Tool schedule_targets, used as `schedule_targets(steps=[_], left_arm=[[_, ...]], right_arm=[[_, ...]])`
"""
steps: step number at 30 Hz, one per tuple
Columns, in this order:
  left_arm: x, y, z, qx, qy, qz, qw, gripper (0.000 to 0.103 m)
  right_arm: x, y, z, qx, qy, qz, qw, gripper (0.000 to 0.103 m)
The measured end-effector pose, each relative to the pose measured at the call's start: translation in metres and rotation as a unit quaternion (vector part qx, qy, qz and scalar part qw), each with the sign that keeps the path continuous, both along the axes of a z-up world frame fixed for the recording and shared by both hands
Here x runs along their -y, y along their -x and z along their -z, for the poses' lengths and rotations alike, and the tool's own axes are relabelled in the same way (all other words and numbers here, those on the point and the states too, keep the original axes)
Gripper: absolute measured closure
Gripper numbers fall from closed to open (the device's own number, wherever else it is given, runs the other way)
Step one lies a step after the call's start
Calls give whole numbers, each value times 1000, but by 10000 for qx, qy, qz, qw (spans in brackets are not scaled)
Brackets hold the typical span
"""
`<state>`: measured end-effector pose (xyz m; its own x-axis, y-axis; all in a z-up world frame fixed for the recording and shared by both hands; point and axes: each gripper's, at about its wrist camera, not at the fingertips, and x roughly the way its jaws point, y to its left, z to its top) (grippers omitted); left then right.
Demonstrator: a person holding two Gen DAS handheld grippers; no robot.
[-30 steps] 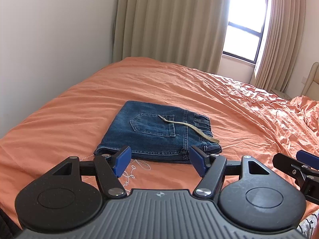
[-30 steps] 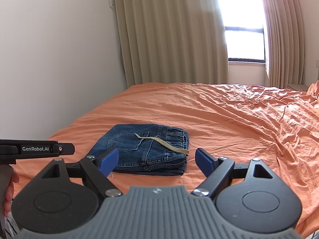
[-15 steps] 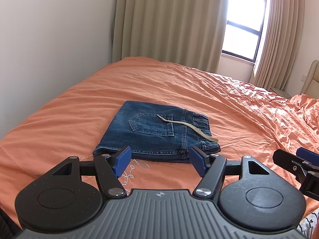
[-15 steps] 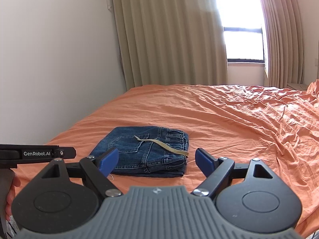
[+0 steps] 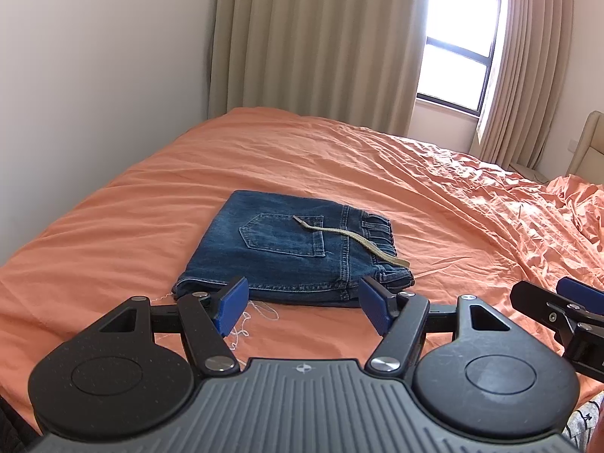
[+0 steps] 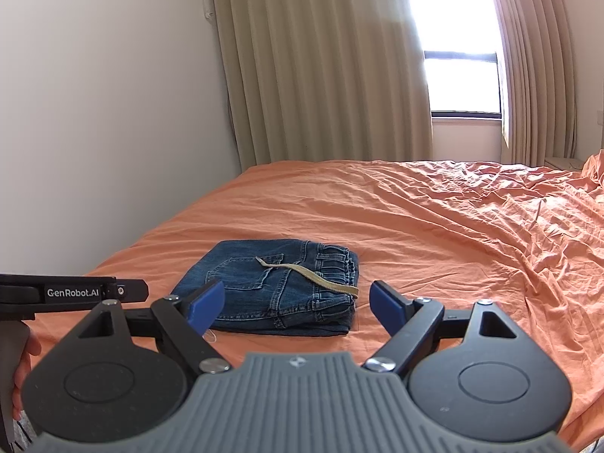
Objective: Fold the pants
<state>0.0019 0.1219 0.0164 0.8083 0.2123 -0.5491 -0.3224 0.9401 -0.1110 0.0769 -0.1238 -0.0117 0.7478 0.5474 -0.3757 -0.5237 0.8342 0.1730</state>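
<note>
From left wrist: left gripper [image 5: 302,304] fingers spread, empty, short of folded pants [image 5: 292,253] lying flat on bed [image 5: 113,226]; folding apparently complete.

From right wrist: right gripper [image 6: 296,307] fingers likewise released, clear of pants [image 6: 275,283].

Dark blue denim pants [image 5: 287,253] on plain orange bedsheet [image 5: 434,204]

left gripper's [image 5: 304,307] near pad hides the pants' [image 5: 290,249] front corner; right gripper [image 5: 566,315] cut off at frame edge beside pants.
</note>
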Motion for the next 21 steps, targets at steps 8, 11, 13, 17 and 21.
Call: schedule_targets(steps=[8,11,13,17,21], left_arm=[[4,1,-1,43,-16,70,10000,25],[4,2,-2,75,5,125,9999,28],[4,3,-3,110,-2,127,9999,30],[5,3,-4,109,-43,146,9998,30],[5,3,-6,130,-90,192,9997,30]], right_arm=[[0,0,-2,-33,25,2,10000,23],[-1,-1,-3,-32,45,7,10000,23],[0,-1,-3,-32,51,6,10000,23],[-1,0,-3,-13,63,-3,10000,23],[-1,1,-4,1,64,-15,10000,23]])
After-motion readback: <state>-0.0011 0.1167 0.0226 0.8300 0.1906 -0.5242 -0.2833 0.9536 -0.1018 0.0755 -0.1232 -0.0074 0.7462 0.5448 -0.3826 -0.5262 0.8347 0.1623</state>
